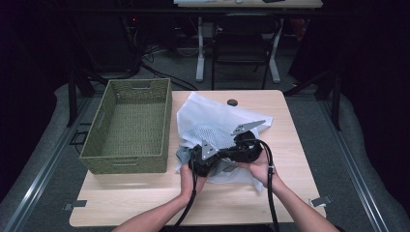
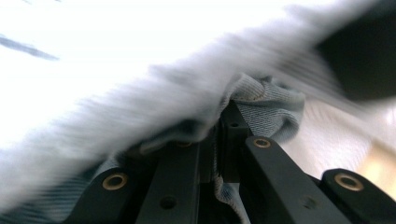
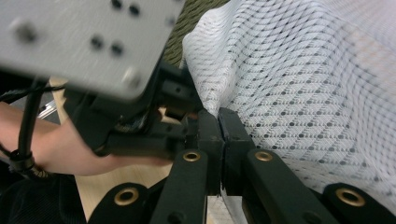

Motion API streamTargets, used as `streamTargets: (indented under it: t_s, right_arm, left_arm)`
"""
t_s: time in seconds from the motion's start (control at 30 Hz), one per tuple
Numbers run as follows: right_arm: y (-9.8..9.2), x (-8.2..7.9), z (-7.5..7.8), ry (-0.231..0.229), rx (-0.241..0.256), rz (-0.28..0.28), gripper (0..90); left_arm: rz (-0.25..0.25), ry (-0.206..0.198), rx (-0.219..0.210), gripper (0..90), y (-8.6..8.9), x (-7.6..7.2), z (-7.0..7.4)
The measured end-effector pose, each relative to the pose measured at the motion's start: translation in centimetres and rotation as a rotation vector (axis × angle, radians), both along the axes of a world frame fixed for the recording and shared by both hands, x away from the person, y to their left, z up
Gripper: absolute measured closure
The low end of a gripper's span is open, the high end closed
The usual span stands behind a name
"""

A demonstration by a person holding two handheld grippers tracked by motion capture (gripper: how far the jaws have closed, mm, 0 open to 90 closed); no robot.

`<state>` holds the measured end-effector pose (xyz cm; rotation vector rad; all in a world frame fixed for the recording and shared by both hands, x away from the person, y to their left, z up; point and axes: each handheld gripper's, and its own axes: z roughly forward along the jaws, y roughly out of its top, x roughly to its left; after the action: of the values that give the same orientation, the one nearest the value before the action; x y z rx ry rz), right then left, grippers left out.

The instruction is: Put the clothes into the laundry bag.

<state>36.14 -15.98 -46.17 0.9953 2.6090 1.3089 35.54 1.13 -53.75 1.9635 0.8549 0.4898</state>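
Lying pinched between each hand-held gripper [image 1: 227, 151]: mesh bag [image 1: 212, 121].

Blurred white mesh bag [image 2: 140, 88] foreground

A green woven basket [image 1: 126, 126] sat on the left part of the light wooden table [image 1: 145, 205], its long side running from near to far, with a slot handle cut into each end wall. A corner of its weave showed in the right gripper view [image 3: 187, 28]. A small dark round cap [image 1: 232, 102] lay on the tabletop near the far edge, right of the basket and well apart from it. Beyond the table stood a black chair [image 1: 241, 41] between the white legs of a desk [image 1: 199, 48], with dark cables [image 1: 150, 58] trailing over the grey floor on the left.
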Motion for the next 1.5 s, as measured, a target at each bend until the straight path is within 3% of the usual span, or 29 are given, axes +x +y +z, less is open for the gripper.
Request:
streamTargets:
  t_s: [0.03, 0.1, 0.17, 0.2, 0.23, 0.27, 0.4, 0.47, 0.57, 0.67, 0.83, 0.9, 0.97, 1.0, 1.1, 1.13, 1.2, 1.33, 1.4, 1.5]
  right_arm:
    - [-0.5, 0.2, 0.0, 0.005, -0.003, -0.019, 89.4]
    - [-0.8, 0.7, -0.7, 0.021, -0.042, -0.047, 89.3]
    - [-1.1, 1.4, -1.7, 0.052, -0.082, -0.065, 89.2]
    - [-1.2, 1.6, -2.2, 0.051, -0.095, -0.067, 89.1]
    - [-1.2, 1.6, -2.2, 0.051, -0.095, -0.067, 89.1]
    - [-1.4, 1.9, -2.8, 0.062, -0.117, -0.066, 89.0]
    - [-1.7, 2.1, -3.1, 0.063, -0.132, -0.062, 88.9]
    - [-1.7, 2.0, -3.2, 0.062, -0.146, -0.061, 88.9]
    - [-1.6, 2.0, -3.2, 0.058, -0.153, -0.056, 88.9]
    - [-1.7, 2.0, -3.3, 0.052, -0.172, -0.059, 88.9]
    - [-1.9, 2.0, -3.2, 0.042, -0.191, -0.058, 88.9]
    - [-2.0, 2.1, -3.2, 0.039, -0.204, -0.065, 88.9]
    - [-2.1, 2.2, -3.2, 0.038, -0.206, -0.066, 88.9]
    - [-2.3, 2.3, -3.2, 0.036, -0.216, -0.071, 88.9]
    - [-2.5, 2.4, -3.3, 0.034, -0.218, -0.08, 88.9]
    - [-2.8, 2.6, -3.3, 0.031, -0.217, -0.088, 88.9]
    - [-3.1, 2.7, -3.3, 0.026, -0.221, -0.098, 88.9]
    - [-3.7, 3.0, -3.4, 0.023, -0.204, -0.123, 88.9]
    - [-4.0, 3.2, -3.4, 0.016, -0.208, -0.129, 88.9]
    - [-4.1, 3.3, -3.4, 0.009, -0.199, -0.139, 88.8]
  left_arm:
    - [0.019, -0.012, -0.003, 87.0, -0.5, 0.7, -0.1]
    - [0.01, -0.008, 0.003, 85.5, -0.7, 1.0, -0.2]
    - [0.005, 0.015, 0.015, 80.5, -1.1, 1.6, -0.6]
    - [-0.017, 0.041, 0.026, 78.6, -1.2, 2.0, -0.9]
    - [-0.017, 0.041, 0.026, 76.6, -1.2, 2.0, -0.9]
    - [-0.047, 0.071, 0.02, 73.5, -1.1, 2.0, -0.9]
    - [-0.119, 0.106, 0.05, 60.6, -0.4, 1.0, -0.4]
    - [-0.149, 0.118, 0.087, 53.5, 0.0, 0.3, 0.1]
    - [-0.173, 0.115, 0.096, 48.3, 0.6, -0.4, 0.6]
    - [-0.206, 0.116, 0.113, 45.1, 2.3, -1.5, 2.1]
    - [-0.185, 0.065, 0.125, 43.2, 4.8, -2.2, 3.7]
    - [-0.117, 0.026, 0.143, 42.7, 6.5, -1.5, 5.2]
    - [-0.106, 0.022, 0.153, 42.6, 6.9, -1.1, 5.6]
    - [-0.088, 0.041, 0.174, 42.3, 7.2, 0.0, 5.9]
    - [-0.098, 0.076, 0.209, 43.4, 7.0, 1.1, 5.7]
    - [-0.124, 0.12, 0.227, 44.0, 6.7, 1.9, 5.1]
    - [-0.137, 0.116, 0.237, 45.4, 6.3, 2.2, 4.6]
    - [-0.211, 0.127, 0.285, 48.0, 5.1, 2.4, 4.2]
    - [-0.218, 0.102, 0.328, 47.0, 4.5, 2.3, 4.1]
    - [-0.233, 0.09, 0.351, 42.2, 3.9, 2.2, 4.0]
